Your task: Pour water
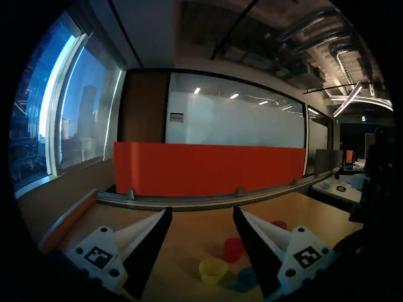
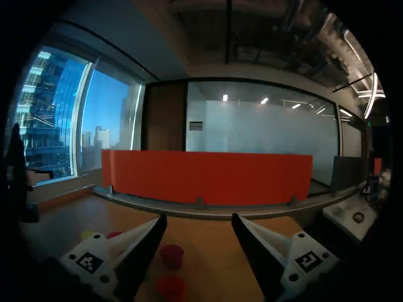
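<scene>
We find the left gripper and right gripper both over the desk, jaws spread and empty. The yellow cup, red cup and blue cup stand clustered on it below the left jaws. We recommend descending on one cup squarely, straddling its wall, and closing gently to keep it upright and neighbours undisturbed.

Across the lower centre of the left gripper view, a light wooden tabletop carries a yellow plastic cup, a red plastic cup and a blue plastic cup.
</scene>
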`<action>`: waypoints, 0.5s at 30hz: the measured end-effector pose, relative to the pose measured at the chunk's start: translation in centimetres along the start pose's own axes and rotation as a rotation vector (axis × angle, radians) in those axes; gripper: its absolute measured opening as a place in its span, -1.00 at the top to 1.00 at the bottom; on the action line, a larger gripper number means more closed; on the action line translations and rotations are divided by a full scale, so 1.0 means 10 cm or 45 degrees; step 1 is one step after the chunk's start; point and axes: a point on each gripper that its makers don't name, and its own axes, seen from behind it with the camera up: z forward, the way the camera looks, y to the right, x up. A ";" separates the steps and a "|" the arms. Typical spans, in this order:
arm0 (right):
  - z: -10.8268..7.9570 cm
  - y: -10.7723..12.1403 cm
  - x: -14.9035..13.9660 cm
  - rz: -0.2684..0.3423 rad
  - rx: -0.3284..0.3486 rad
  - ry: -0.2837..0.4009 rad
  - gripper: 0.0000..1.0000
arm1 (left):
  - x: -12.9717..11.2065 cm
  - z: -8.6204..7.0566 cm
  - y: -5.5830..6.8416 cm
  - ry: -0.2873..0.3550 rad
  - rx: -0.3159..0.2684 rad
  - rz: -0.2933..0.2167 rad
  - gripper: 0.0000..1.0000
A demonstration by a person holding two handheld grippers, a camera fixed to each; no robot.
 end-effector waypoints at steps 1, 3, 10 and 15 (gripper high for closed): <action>0.00 -0.01 -0.01 0.006 0.007 -0.003 -0.98 | 0.00 0.01 0.02 -0.004 -0.014 -0.007 -0.78; 0.01 -0.04 -0.03 0.014 0.021 -0.012 -0.98 | 0.00 0.02 0.07 -0.011 -0.041 -0.020 -0.78; 0.01 -0.10 -0.11 -0.005 0.091 -0.027 -0.98 | 0.01 0.06 0.20 -0.016 -0.140 -0.044 -0.78; -0.03 -0.29 -0.07 -0.007 0.220 -0.009 -0.98 | 0.05 0.07 0.30 -0.017 -0.222 -0.070 -0.78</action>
